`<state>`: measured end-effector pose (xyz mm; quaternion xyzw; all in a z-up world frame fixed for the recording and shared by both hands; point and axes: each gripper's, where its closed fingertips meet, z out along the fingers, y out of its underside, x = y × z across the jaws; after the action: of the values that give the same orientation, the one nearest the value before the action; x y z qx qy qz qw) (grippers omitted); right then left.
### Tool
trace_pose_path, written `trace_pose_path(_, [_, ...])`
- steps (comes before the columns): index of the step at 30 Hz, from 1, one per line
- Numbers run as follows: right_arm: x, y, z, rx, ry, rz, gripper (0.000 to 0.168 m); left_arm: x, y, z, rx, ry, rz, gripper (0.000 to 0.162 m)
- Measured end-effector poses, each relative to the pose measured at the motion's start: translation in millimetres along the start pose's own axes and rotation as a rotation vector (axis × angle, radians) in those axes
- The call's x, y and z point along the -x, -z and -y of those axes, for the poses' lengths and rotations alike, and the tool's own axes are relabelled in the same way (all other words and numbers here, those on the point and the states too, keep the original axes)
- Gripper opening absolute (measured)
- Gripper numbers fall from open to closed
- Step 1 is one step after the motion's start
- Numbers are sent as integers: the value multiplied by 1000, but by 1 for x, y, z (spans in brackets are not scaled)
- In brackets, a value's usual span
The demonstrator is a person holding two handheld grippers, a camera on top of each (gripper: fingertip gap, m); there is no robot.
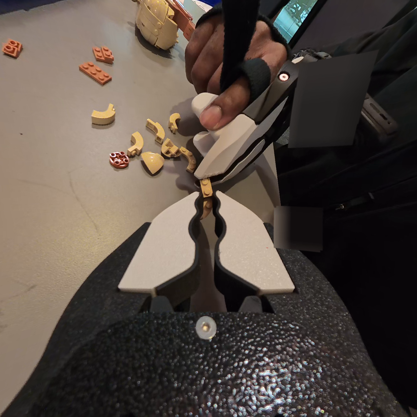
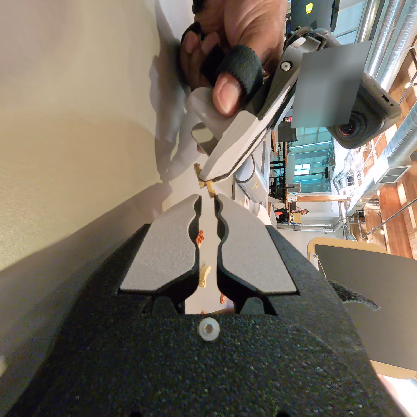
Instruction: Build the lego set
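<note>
- Pinching a tan curved plate point(image 1: 207, 195) between its fingertips, your left gripper point(image 1: 206, 198) holds the piece just above the grey table point(image 1: 56, 203), close to the table's near edge.
- Your left gripper's jaws stand narrowly parted, pressed onto the studded strip from both sides, with its studs facing the camera.
- Your right gripper point(image 1: 208, 178) comes in from above and grips the far end of the same tan piece, so both tools meet on it tip to tip.
- Your right hand point(image 1: 228, 61) wraps that tool's handle, thumb pressed on the pale lever and a black strap looped over the thumb.
- In the right wrist view, your right gripper's point(image 2: 207, 198) own tips stand slightly apart, and the tan piece point(image 2: 205, 183) shows just past them; whether the tips truly clamp it there, you cannot tell from that view.
- That same view shows your left hand point(image 2: 234, 45) on the other tool, which touches the tan piece from above.
- Loose tan curved pieces point(image 1: 155, 140) lie scattered on the table just beyond the grippers, with a tan dome piece point(image 1: 152, 161) and a dark red round plate point(image 1: 119, 157) beside them.
- Three orange plates point(image 1: 96, 72) lie farther off to the left, well apart from the tan cluster.
- A partly built tan model point(image 1: 155, 27) sits at the far edge of the table, with reddish-brown parts touching it.
</note>
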<state>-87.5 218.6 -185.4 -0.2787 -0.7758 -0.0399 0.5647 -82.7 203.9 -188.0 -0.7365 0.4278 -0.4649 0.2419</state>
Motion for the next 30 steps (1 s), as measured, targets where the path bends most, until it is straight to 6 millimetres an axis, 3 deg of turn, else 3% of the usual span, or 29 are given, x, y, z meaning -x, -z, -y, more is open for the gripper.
trace_pose_path(12, [-3,-1,-1,1,-19,-16,19,-4,0,2,-16,-9,-24,7])
trace_pose_path(18, [-11,4,8,-109,-166,4,25,-16,3,9,-71,28,-131,7])
trace_pose_path(30, [-12,16,24,-260,-250,66,15,-26,0,15,-68,96,-250,7])
